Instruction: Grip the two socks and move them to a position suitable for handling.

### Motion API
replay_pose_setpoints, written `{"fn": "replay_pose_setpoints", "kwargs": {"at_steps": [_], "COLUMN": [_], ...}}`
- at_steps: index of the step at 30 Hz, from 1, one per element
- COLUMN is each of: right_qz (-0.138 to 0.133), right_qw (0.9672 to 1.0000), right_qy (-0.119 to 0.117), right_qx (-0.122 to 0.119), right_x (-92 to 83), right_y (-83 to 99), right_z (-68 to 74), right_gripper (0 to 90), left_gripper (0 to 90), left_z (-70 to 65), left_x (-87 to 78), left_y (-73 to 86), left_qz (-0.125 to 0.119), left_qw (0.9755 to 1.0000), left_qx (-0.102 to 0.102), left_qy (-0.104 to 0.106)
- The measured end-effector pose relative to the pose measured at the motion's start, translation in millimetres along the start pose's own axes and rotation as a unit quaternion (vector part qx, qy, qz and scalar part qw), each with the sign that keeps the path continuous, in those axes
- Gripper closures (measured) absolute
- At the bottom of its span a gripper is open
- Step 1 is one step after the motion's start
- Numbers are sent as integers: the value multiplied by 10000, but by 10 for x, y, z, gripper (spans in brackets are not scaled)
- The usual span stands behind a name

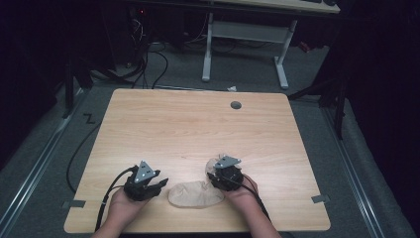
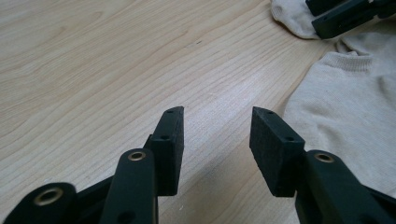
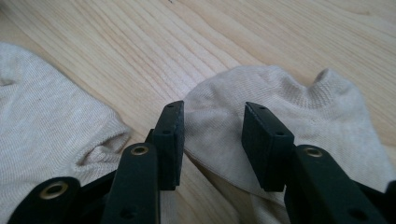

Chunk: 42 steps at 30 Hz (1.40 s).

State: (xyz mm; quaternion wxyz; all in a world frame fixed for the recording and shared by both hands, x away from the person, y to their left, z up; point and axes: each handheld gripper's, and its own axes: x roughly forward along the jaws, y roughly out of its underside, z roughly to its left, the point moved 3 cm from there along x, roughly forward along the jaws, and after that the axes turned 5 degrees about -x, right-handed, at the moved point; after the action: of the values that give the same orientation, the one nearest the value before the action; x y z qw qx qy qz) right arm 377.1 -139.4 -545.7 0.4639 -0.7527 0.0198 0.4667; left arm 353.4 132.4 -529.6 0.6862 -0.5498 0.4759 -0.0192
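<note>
Two beige socks lying near table's (image 1: 148, 124) front edge: one (image 1: 195, 195) flat between grippers, long axis across; other (image 3: 280, 107) lying under right gripper (image 3: 212, 140), jaws gaping over it. Left gripper (image 2: 217, 144) hovering beside, jaws apart, empty.

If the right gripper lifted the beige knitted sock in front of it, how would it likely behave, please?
The beige knitted sock would probably droop limply, since its thin fabric lies flat and creased. It looks light, and its ribbed knit should resist slipping from the jaws.

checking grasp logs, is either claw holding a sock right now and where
Nothing is held. The left claw is open over bare table; the right claw is open above a beige sock, not gripping it.
</note>
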Motion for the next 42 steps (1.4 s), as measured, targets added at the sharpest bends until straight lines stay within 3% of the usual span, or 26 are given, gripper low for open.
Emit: {"fn": "replay_pose_setpoints", "kwargs": {"at_steps": [4,10,15,21,29,34,42], "right_qz": [15,8,12,-254,-825,-1265,-1422], "right_qw": [9999,10000,9999,9994,9947,9870,9803], "right_qy": [-80,34,78,191,375,484,716], "right_qx": [119,8,-86,111,487,869,1167], "right_x": [1,-2,-2,-97,-363,-582,-717], "right_y": [3,7,2,-20,-39,-41,57], "right_z": [-9,1,9,-74,-229,-364,-546], "right_gripper": [666,822,848,850,847,844,840], "left_gripper": [554,555,565,574,574,574,576], "left_z": [8,4,-20,-26,-24,-29,-28], "left_x": [-21,-2,14,19,19,8,7], "left_y": [-4,-5,-2,-7,-9,-10,-13], "left_qz": [-26,3,53,62,60,55,35], "left_qw": [10000,10000,10000,10000,10000,10000,10000], "left_qx": [-22,-45,0,-33,-32,-33,-74], "left_qy": [3,13,41,55,49,53,56]}}
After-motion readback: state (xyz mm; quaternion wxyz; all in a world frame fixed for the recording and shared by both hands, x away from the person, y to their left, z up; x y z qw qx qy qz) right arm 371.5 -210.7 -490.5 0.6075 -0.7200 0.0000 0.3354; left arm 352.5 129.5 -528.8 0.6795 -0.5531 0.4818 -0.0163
